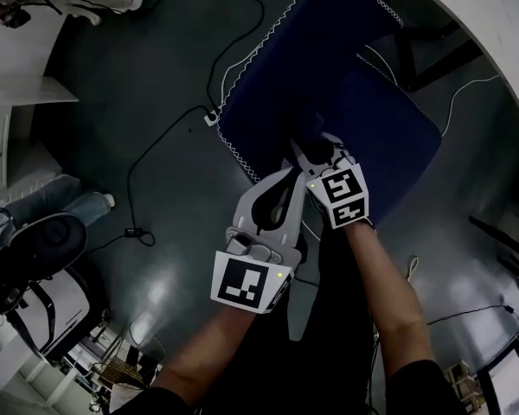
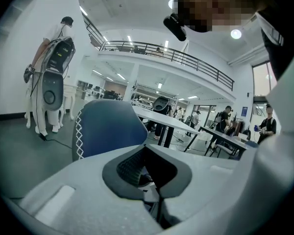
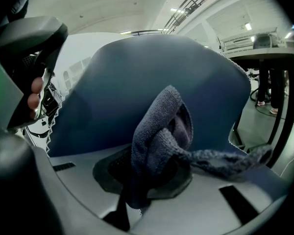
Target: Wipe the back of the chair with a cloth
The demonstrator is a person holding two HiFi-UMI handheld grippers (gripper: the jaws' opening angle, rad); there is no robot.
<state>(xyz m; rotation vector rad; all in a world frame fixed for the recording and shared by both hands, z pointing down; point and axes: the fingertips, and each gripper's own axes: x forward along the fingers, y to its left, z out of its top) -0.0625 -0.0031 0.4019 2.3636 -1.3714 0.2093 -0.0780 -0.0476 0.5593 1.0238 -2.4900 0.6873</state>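
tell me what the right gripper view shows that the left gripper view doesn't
Only the right gripper view: a grey cloth clamped in the right gripper, close in front of the blue chair back, which fills most of the picture. Only the left gripper view: the left gripper, jaws together with nothing between them, plus long tables, a balcony railing and people standing in the hall. Both: the blue chair back with white zigzag stitching along its edge.

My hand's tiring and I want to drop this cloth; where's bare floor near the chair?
The cloth fits on bare floor left of the chair, between the looping black cable and the white furniture. Crowded: white cables right of the chair beside the table; black bag lower left.
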